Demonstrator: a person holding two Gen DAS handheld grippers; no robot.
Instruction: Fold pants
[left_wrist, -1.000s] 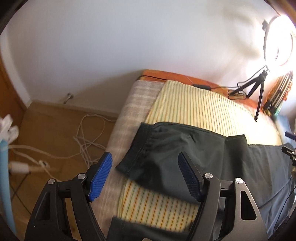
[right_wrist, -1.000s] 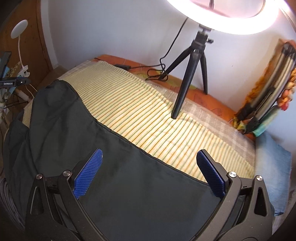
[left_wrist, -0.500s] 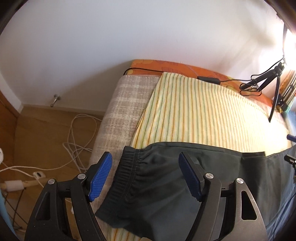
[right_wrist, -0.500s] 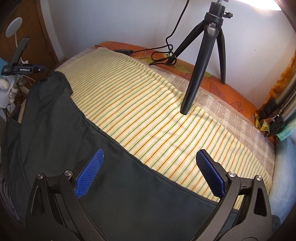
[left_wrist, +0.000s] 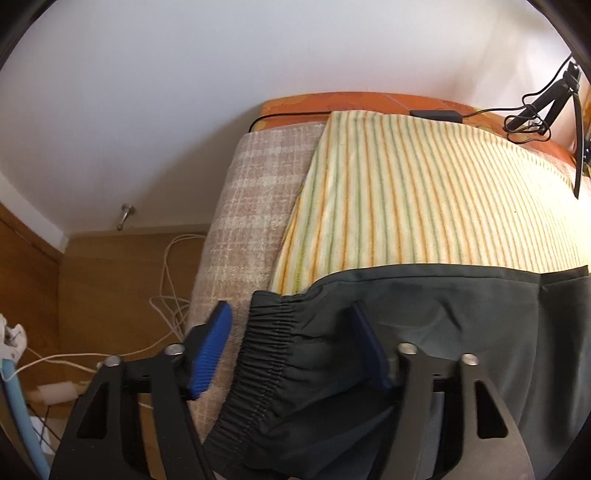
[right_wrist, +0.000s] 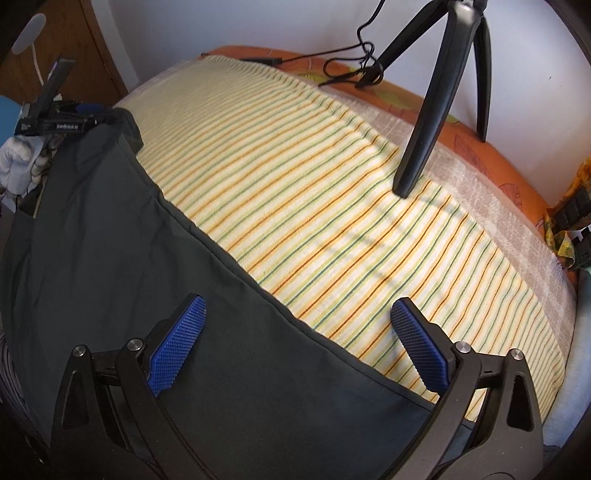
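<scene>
Dark grey pants (left_wrist: 443, 325) lie along the near side of a striped sheet (left_wrist: 424, 192) on a bed. Their elastic waistband (left_wrist: 266, 354) sits between the blue pads of my left gripper (left_wrist: 288, 347). Its jaws are closing, and the left pad still stands a little off the fabric. In the right wrist view the pants (right_wrist: 129, 258) stretch from the lower middle to the far left. My right gripper (right_wrist: 297, 343) hangs open over the leg's far edge, one pad above dark cloth, the other above the sheet (right_wrist: 332, 192).
A black tripod (right_wrist: 428, 122) stands on the sheet at the back right, with cables behind it. A plaid blanket (left_wrist: 240, 221) covers the bed's left end. White cables (left_wrist: 166, 306) lie on the wooden floor beyond it. An orange mattress edge (right_wrist: 498, 147) meets the wall.
Both grippers have sunk closer to the pants. The left gripper's jaws have narrowed around the waistband. The right gripper's jaws stay wide.
</scene>
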